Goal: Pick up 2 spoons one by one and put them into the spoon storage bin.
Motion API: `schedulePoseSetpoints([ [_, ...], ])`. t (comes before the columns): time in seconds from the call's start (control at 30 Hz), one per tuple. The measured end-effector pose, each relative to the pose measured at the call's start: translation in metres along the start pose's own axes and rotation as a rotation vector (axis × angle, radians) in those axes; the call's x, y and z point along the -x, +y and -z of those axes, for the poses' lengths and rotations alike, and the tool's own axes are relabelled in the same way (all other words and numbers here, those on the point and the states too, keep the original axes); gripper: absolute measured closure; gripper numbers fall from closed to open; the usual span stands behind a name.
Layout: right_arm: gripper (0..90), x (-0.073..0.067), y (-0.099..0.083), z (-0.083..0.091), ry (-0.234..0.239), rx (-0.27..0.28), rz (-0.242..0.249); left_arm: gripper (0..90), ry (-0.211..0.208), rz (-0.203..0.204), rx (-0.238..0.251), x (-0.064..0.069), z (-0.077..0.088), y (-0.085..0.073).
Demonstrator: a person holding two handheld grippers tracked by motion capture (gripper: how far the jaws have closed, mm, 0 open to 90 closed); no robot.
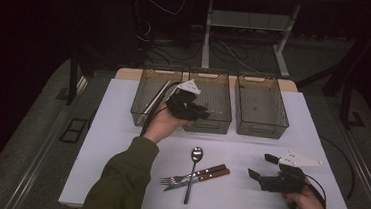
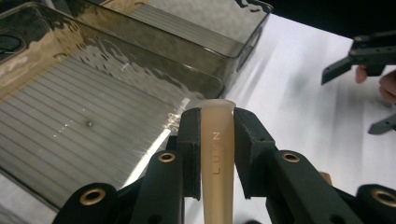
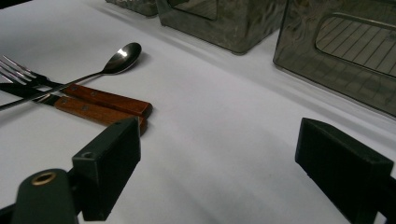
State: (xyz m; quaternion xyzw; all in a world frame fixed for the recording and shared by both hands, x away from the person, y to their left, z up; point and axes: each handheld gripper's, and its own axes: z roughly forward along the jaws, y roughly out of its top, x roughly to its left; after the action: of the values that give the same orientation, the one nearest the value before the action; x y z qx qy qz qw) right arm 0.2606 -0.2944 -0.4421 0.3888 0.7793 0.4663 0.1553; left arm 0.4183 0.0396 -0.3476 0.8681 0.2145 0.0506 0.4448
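Beige handle (image 2: 217,154) is clamped in left gripper (image 2: 217,140)'s narrowed jaws.

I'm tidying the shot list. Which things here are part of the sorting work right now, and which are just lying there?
In use: left gripper, shut on a beige handle; middle bin.
Lying about: spoon, fork, knife, right bin, open right gripper.

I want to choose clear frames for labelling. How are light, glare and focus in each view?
High view: dim, dark surroundings, only the table well lit. Left gripper view: glare streaks on the bin; the beige handle between the jaws is slightly soft but its lettering is readable. Right gripper view: spoon has a bright highlight; the near jaws are blurred.
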Motion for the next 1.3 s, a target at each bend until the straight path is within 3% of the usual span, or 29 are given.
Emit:
schedulePoseSetpoints([
  [0.63, 14.4, 0.0, 0.0, 0.002, 0.003, 0.011, -0.002, 72.7, 0.039, 0.007, -0.012, -0.029, -0.035, 0.03],
  [0.9, 14.4, 0.0, 0.0, 0.002, 0.006, 0.016, -0.004, 72.7, 0.073, 0.044, -0.023, -0.044, -0.057, 0.028],
  [0.97, 14.4, 0.0, 0.0, 0.002, 0.006, 0.017, -0.005, 72.6, 0.092, 0.021, -0.047, -0.048, -0.06, 0.027],
  [1.1, 14.4, 0.0, 0.0, 0.003, 0.007, 0.015, -0.006, 72.6, 0.111, 0.068, -0.033, -0.051, -0.072, 0.024],
  [1.2, 14.4, 0.0, 0.0, 0.003, 0.008, 0.019, -0.007, 72.4, 0.115, 0.08, -0.05, -0.052, -0.077, 0.02],
  [1.23, 14.4, 0.0, 0.0, 0.003, 0.006, 0.016, -0.006, 72.0, 0.118, 0.069, -0.074, -0.053, -0.078, 0.019],
  [1.3, 14.4, 0.0, 0.0, 0.003, 0.008, 0.018, -0.007, 66.2, 0.11, 0.074, -0.073, -0.053, -0.08, 0.018],
])
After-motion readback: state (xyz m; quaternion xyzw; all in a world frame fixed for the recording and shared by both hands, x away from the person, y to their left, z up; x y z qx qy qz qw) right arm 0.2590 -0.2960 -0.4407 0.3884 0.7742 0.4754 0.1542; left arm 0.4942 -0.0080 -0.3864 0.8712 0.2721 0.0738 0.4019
